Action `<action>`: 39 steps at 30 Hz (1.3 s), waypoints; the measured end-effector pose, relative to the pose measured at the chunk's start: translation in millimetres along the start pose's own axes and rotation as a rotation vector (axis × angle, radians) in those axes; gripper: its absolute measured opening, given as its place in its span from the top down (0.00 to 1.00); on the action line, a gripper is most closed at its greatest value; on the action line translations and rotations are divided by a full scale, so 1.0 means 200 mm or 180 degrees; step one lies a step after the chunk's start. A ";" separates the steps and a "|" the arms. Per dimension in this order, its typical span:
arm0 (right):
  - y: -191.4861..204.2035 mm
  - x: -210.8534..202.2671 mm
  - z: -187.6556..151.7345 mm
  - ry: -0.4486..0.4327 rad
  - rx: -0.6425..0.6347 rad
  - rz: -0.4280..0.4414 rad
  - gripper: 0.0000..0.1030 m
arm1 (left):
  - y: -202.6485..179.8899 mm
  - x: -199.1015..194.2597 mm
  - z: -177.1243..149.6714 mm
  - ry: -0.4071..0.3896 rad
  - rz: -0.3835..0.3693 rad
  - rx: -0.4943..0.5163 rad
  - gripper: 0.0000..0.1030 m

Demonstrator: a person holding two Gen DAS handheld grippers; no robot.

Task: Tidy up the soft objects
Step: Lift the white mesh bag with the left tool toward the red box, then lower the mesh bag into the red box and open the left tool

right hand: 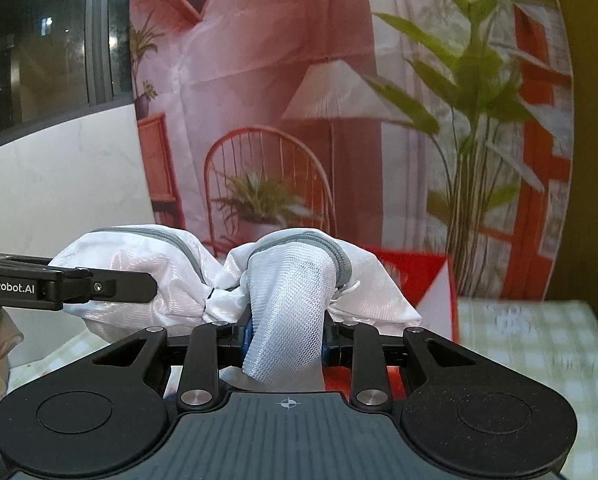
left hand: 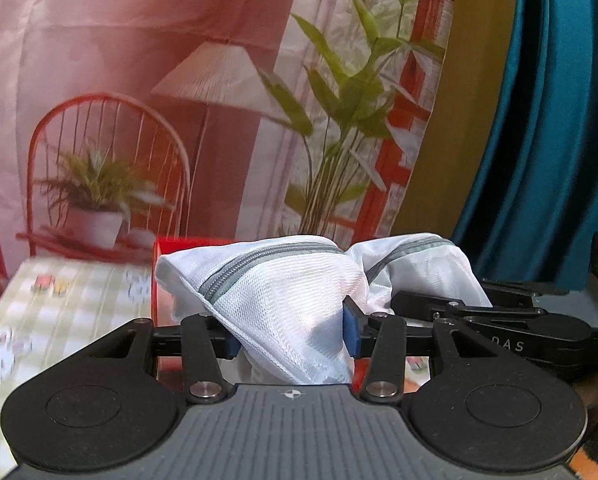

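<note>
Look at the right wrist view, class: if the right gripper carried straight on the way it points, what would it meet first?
Apart from the white mesh bag already pinched in the right gripper, probably the red box just behind the bag on the checked tablecloth. Depth is hard to judge through the fisheye.

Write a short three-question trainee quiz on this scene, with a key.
1. True or false: the white mesh zippered laundry bag lies flat on the checked tablecloth.
2. Which gripper grips the bag: A) only the left gripper, B) only the right gripper, C) both?
3. Fill in: behind the bag stands a ____-coloured box.

Key:
1. False; it is bunched and held up between the grippers.
2. C.
3. Red.
</note>
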State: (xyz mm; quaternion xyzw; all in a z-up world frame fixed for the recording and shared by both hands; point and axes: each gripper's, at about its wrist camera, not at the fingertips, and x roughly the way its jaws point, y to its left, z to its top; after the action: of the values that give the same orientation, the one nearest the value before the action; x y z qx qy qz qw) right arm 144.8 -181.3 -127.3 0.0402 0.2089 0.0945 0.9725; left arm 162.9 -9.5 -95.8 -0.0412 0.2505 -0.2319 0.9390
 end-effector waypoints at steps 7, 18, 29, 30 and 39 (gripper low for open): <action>-0.18 0.27 0.21 0.0123 0.0036 -0.0026 0.74 | 0.05 0.27 0.20 0.0012 0.0092 0.0034 0.52; -0.37 0.90 0.24 0.0794 0.0317 -0.0241 0.74 | 0.24 0.86 0.21 0.0677 0.0349 0.0005 0.52; -0.53 1.31 0.11 0.1734 0.0704 -0.0229 0.65 | 0.39 1.23 0.13 0.1356 0.0041 -0.0580 0.34; -0.56 1.34 0.10 0.1820 0.0812 -0.0208 0.63 | 0.39 1.26 0.12 0.1394 0.0048 -0.0535 0.32; -0.64 1.43 0.02 0.2212 0.1188 -0.0162 0.45 | 0.46 1.33 0.06 0.1605 0.0072 -0.0761 0.14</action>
State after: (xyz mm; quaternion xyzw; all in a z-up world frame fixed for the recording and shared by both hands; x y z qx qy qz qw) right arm 423.5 -248.8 -251.7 0.1767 0.5401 0.0387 0.8219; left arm 411.6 -50.0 -223.7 -0.0899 0.5023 -0.1931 0.8380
